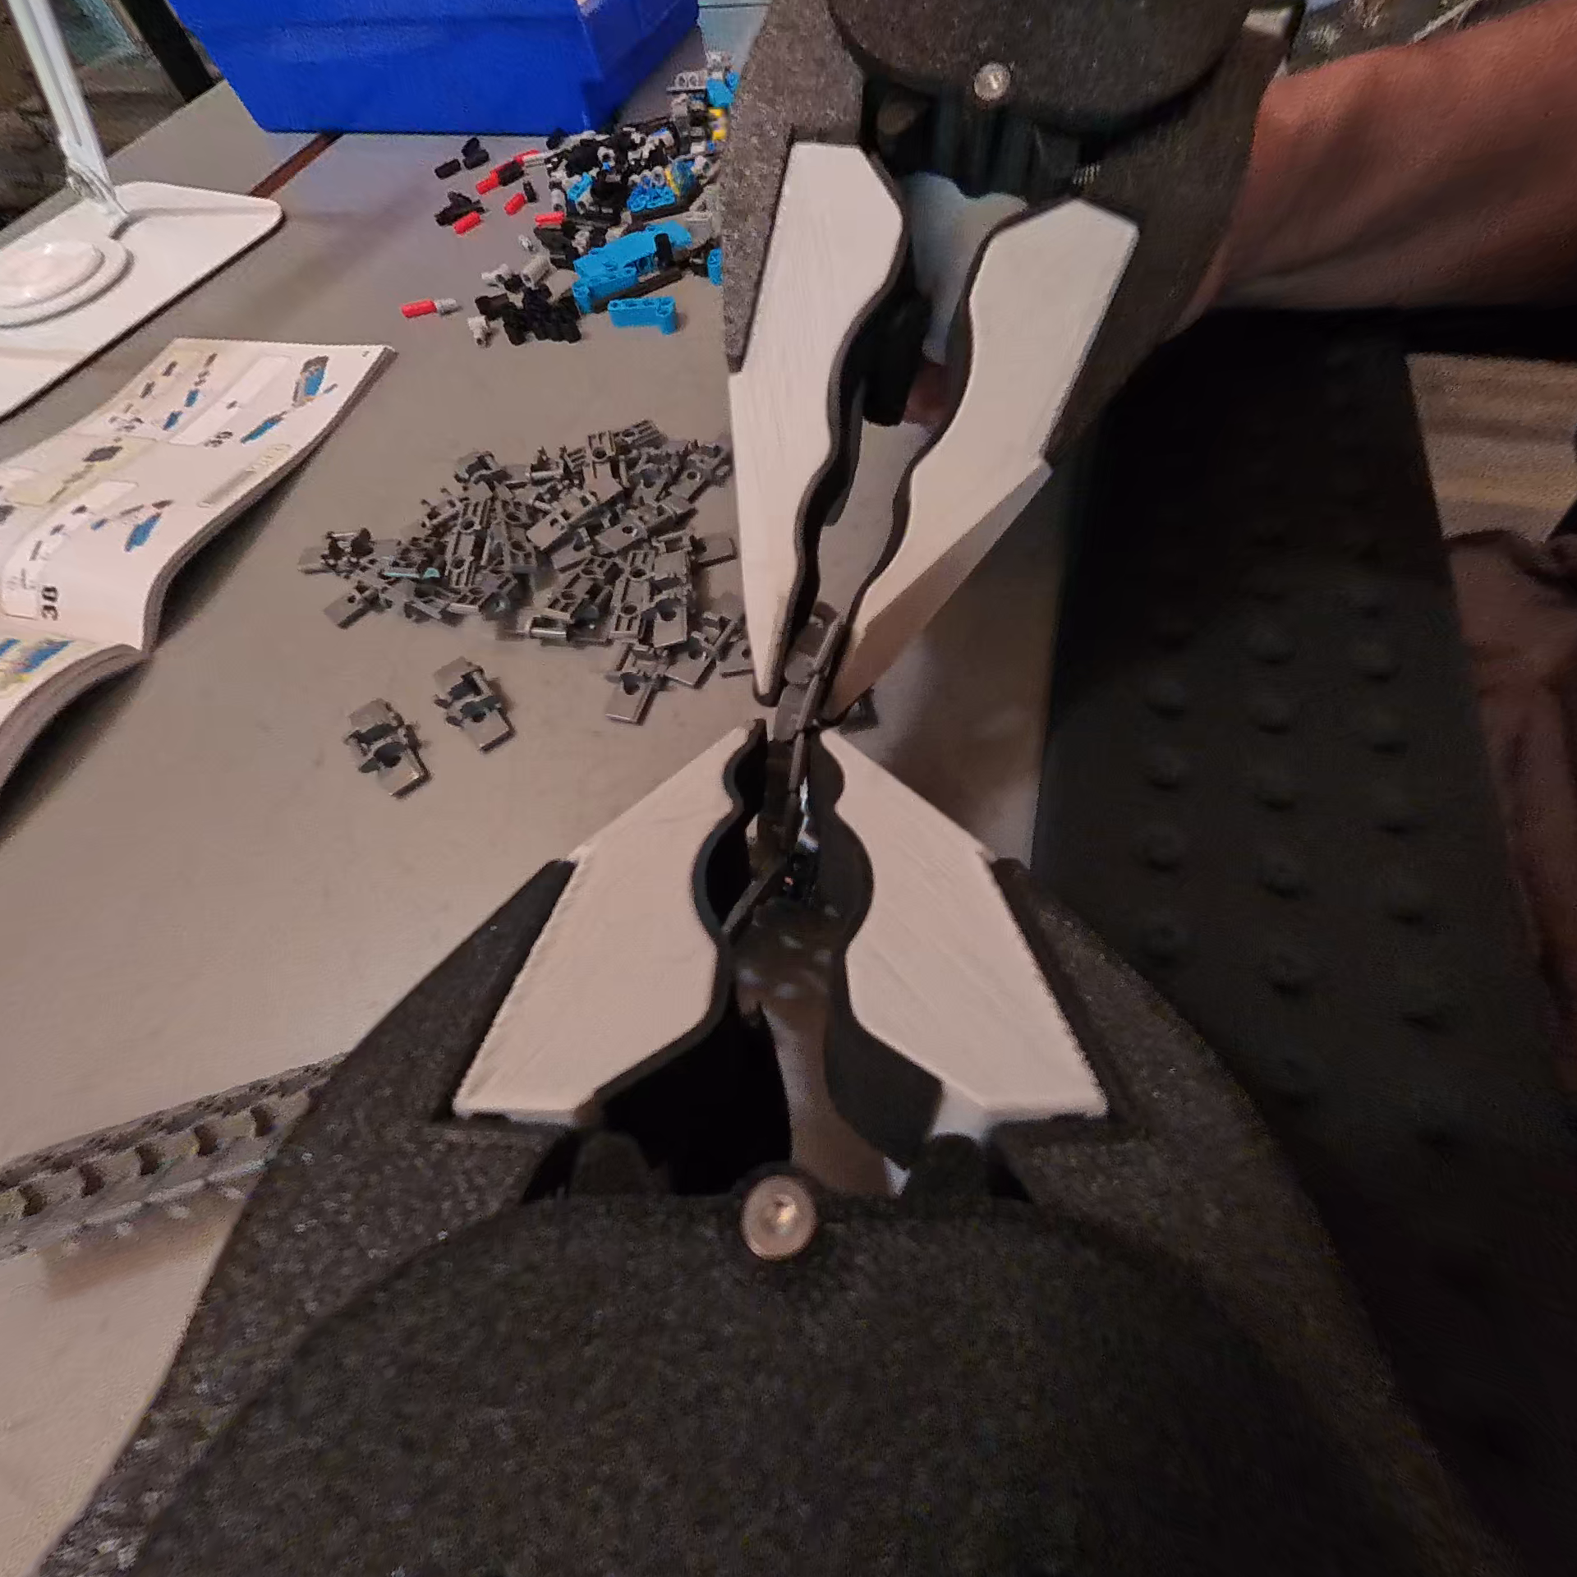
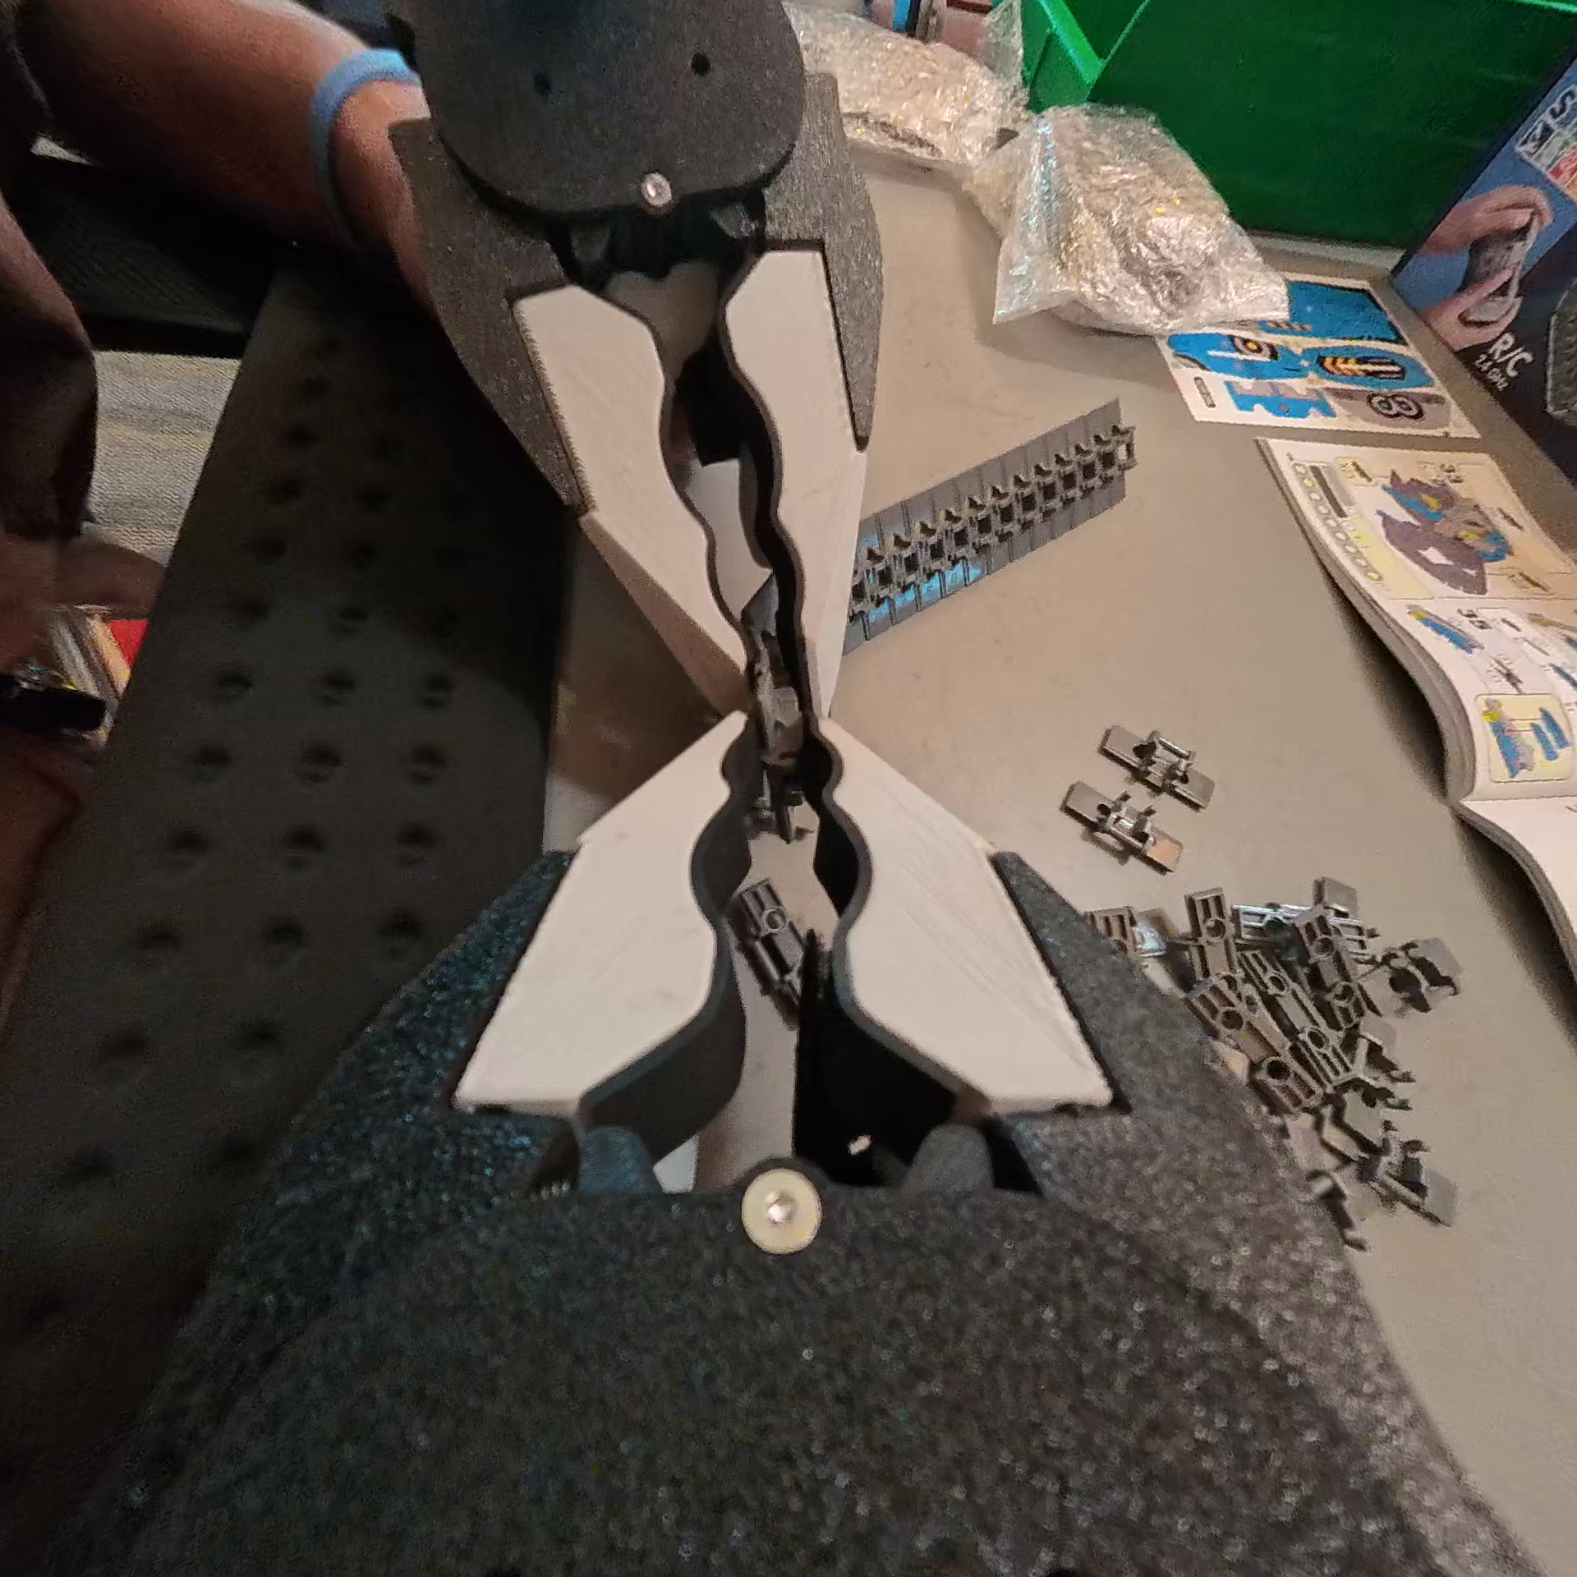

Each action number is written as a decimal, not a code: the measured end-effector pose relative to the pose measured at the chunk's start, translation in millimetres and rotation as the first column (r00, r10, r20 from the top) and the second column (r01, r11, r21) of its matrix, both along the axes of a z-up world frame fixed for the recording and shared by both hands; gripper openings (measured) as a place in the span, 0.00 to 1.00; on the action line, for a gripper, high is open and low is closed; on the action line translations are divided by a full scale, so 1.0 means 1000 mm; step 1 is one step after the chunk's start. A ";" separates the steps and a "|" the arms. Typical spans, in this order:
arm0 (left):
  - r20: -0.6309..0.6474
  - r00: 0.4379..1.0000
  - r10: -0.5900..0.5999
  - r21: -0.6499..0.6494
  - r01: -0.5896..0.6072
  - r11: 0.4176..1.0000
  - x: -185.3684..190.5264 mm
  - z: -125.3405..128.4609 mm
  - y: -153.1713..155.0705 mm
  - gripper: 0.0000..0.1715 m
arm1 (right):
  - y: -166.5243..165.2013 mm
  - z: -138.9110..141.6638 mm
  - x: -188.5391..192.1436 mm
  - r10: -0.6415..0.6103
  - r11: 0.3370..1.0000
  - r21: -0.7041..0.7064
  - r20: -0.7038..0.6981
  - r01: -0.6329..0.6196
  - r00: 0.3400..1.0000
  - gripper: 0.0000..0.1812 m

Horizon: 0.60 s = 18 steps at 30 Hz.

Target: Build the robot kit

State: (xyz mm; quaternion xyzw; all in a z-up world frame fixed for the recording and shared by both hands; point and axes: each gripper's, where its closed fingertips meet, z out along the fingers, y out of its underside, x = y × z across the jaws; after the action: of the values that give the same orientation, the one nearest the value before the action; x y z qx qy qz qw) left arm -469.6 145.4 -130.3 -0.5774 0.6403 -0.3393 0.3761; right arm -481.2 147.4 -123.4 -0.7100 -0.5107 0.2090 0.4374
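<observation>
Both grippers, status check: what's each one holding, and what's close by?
Left gripper and right gripper both shut on grey track links, tip to tip above the table. Loose link pile close alongside.

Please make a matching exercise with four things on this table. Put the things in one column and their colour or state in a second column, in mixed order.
Things:
1. storage bin
2. track links pile
3. assembled track strip
4. instruction booklet

States:
A. lying open
B. links joined in a row
C. blue
D. loose grey heap

Both the left tool and the right tool are shut on small grey pieces.

Pairs: 1-C, 2-D, 3-B, 4-A
</observation>
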 end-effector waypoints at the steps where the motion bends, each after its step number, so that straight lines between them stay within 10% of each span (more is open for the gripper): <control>1: 0.004 1.000 0.005 -0.019 -0.005 1.000 0.000 0.001 0.001 0.04 | 0.001 0.001 0.000 -0.005 1.000 0.003 -0.006 0.005 1.000 0.04; 18: -0.022 0.999 0.028 -0.039 -0.029 0.999 0.001 -0.004 0.005 0.03 | 0.007 -0.002 0.001 -0.064 0.990 -0.133 -0.111 0.049 0.992 0.06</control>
State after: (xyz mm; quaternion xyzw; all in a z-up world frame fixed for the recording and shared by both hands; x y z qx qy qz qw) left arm -469.0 150.3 -134.6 -0.5973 0.6293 -0.3401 0.3627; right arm -480.4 154.0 -125.9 -0.7381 -0.4496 0.2700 0.4245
